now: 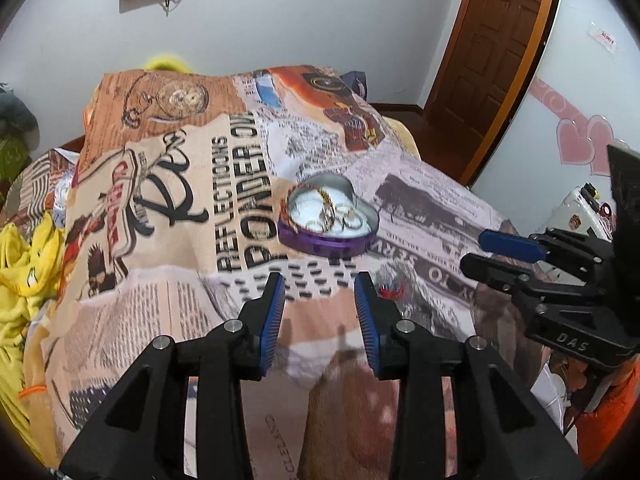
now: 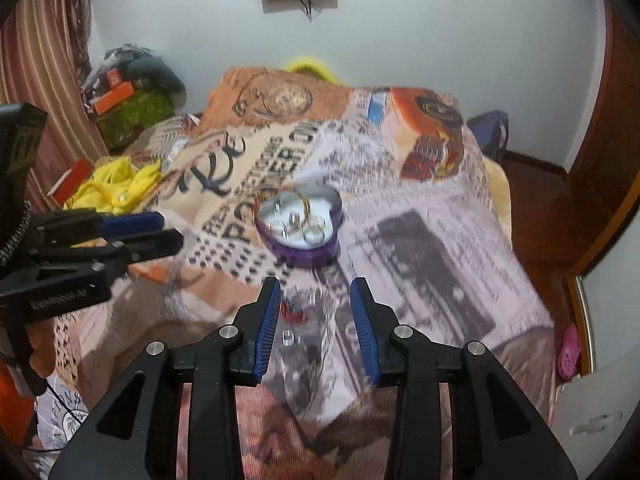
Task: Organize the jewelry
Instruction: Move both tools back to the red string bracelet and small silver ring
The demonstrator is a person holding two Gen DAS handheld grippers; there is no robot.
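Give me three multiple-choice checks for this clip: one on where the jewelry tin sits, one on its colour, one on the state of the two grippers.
1. Where does the heart-shaped tin sit?
A. On the printed bedspread
B. On the floor
C. Between one gripper's fingers

2. What colour is the tin's outer side wall?
A. Red
B. Purple
C. Green

3. How are the left gripper and right gripper?
A. Both shut
B. One holds a ring
C. Both open and empty

Answers: 1 A, the tin rests on the bedspread ahead of both grippers. 2 B, the side wall shows purple in both views. 3 C, a wide gap with nothing gripped shows between each pair of blue pads.
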